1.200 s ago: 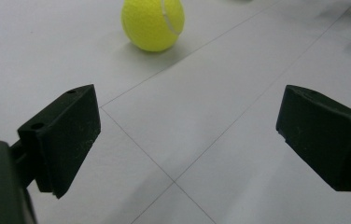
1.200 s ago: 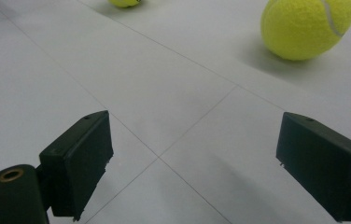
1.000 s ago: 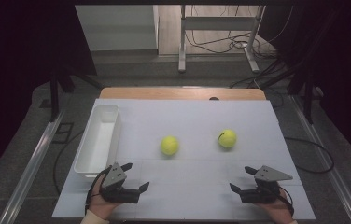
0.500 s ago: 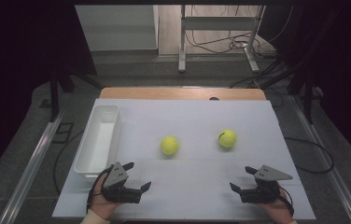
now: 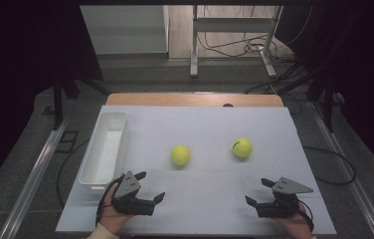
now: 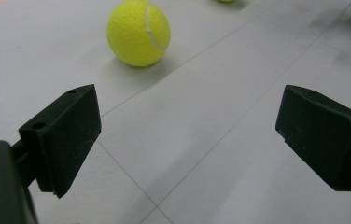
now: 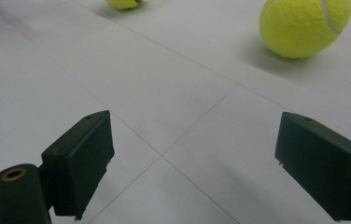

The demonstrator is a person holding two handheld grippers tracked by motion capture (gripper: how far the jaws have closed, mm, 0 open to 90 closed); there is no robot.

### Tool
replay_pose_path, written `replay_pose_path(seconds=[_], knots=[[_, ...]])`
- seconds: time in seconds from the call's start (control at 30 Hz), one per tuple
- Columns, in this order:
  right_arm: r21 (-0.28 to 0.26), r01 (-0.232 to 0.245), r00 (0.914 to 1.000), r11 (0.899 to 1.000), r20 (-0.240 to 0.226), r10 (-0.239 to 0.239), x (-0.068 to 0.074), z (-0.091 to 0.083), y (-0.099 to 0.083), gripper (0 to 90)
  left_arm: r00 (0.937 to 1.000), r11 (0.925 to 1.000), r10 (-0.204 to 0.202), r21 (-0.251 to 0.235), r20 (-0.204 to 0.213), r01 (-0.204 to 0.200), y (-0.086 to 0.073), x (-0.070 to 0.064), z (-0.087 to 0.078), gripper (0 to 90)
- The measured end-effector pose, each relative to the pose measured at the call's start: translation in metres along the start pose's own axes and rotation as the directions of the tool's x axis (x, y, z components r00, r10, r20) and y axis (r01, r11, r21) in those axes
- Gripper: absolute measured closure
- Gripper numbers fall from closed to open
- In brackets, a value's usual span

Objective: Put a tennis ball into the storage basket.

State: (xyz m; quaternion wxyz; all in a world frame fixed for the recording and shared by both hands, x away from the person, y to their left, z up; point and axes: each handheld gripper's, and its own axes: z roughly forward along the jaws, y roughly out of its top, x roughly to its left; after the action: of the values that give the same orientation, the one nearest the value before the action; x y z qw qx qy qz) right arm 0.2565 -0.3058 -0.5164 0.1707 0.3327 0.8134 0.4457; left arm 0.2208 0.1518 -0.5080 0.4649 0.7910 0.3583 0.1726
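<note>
Two hand-held grippers rest low at the near edge of the white bench (image 5: pixel 200 124), both with fingers spread and holding nothing.

The left gripper (image 5: pixel 150 186) lies near the front end of the long white plastic tray (image 5: pixel 86 169), and its black fingers (image 6: pixel 66 135) are wide apart over the bare bench surface. The right gripper (image 5: pixel 260 191) is at the other side, well apart from the left one, and its fingers (image 7: pixel 80 158) are also wide apart. Two fuzzy yellow-green tennis balls lie on the bench beyond the grippers: the left ball (image 5: pixel 180 155) is ahead of the left gripper, to the right of the tray, and the right ball (image 5: pixel 242 148) is ahead of the right gripper. No gripper touches a ball.
</note>
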Motion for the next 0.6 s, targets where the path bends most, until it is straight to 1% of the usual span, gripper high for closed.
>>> replay_pose_path(seconds=[0.17, 0.37, 0.6], knots=[[0.003, 0.002, 1.0, 1.0, 0.003, -0.002, 0.0, 0.0, 0.0, 12.0, 1.0, 1.0, 0.003, -0.004, -0.005, -0.003, 0.005, 0.0, 0.0, 7.7], [0.004, 0.001, 1.0, 1.0, 0.0, -0.001, -0.001, 0.001, 0.0, 12.0, 1.0, 1.0, 0.003, 0.0, 0.002, -0.003, 0.01, -0.001, 0.002, 7.7], [-0.001, -0.005, 1.0, 1.0, -0.008, 0.005, 0.0, 0.0, 0.001, 12.0, 0.9999, 1.0, 0.004, 0.001, -0.01, -0.004, 0.015, -0.001, 0.003, 7.7]])
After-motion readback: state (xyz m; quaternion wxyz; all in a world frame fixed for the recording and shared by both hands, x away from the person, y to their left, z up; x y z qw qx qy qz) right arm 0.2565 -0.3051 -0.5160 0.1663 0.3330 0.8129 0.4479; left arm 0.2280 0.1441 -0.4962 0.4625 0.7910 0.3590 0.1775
